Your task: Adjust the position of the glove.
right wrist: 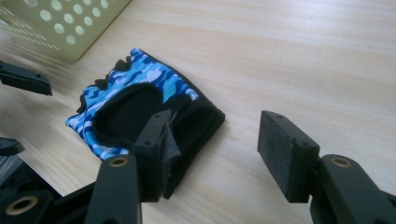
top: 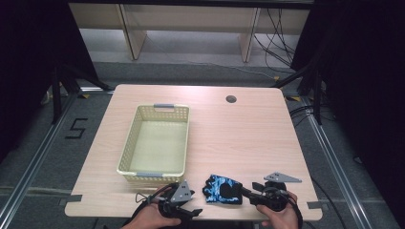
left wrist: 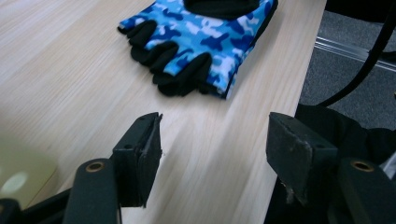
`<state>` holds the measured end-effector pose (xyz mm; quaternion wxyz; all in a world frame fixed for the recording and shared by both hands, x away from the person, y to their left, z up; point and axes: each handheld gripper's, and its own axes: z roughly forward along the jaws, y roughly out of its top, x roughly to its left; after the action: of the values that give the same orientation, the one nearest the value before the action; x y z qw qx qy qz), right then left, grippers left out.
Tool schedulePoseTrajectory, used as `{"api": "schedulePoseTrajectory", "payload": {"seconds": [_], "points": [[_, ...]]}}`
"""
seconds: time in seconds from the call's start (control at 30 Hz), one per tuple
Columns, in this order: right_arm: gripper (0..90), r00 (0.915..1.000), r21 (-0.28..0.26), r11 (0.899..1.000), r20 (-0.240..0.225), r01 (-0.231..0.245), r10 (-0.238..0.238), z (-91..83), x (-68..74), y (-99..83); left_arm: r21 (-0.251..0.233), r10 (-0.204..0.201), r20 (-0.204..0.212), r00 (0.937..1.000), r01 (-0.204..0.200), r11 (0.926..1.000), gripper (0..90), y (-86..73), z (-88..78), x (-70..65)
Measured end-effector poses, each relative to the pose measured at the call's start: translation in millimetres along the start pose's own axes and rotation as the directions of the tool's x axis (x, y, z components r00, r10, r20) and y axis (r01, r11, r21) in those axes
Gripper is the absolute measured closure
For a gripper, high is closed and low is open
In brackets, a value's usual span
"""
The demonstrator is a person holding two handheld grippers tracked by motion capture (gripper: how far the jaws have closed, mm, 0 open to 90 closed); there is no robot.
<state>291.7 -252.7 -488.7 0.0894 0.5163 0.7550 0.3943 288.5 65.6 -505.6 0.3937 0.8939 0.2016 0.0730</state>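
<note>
Each hand carried a black, blocky two-jaw gripper, the left gripper [top: 184, 206] and the right gripper [top: 252, 190] alike in build. A flat grey three-cornered plate [top: 282, 178] sat on top of the right one, with a matching plate [top: 181, 190] on the left. The jaws ended in thick, dark rectangular pads [left wrist: 290, 154] (scuffed and chipped along their edges), each arm pinned by a brass-coloured rivet [right wrist: 119, 162]. A thin black cable [top: 142, 198] looped from the left gripper.

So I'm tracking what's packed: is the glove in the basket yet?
No, the glove lies on the table, outside the basket.
</note>
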Motion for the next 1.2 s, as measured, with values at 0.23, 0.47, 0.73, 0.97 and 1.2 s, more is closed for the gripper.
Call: {"api": "schedulePoseTrajectory", "payload": {"seconds": [0.23, 0.47, 0.73, 0.97, 1.2], "points": [[47.2, 0.9965, 0.007, 0.999, -0.068, -0.049, 0.049, 8.0, -1.0, -3.5, 0.007, -0.014, 0.044, 0.9989, 0.014, 0.9999, 38.7, 15.1, 22.3, -9.2], [47.0, 0.9958, 0.015, 0.999, -0.079, -0.044, 0.045, 11.8, -1.1, -4.8, 0.028, 0.026, 0.015, 0.9995, -0.027, 0.9993, 41.1, 25.6, 32.8, -13.4], [48.2, 0.9929, 0.022, 0.998, -0.097, -0.067, 0.068, 14.2, -4.4, -6.3, 0.024, 0.036, -0.010, 0.9993, -0.036, 0.9990, 42.9, 29.8, 33.7, -10.5], [48.2, 0.9902, 0.023, 0.994, -0.090, -0.105, 0.107, 14.9, -1.8, -6.2, 0.026, 0.066, -0.033, 0.9973, -0.065, 0.9975, 40.3, 34.3, 30.5, -8.3], [51.1, 0.9837, 0.021, 0.991, -0.121, -0.131, 0.133, 15.9, 1.4, -6.1, 0.056, 0.110, -0.030, 0.9934, -0.109, 0.9925, 50.0, 32.7, 40.7, -6.9]]}}
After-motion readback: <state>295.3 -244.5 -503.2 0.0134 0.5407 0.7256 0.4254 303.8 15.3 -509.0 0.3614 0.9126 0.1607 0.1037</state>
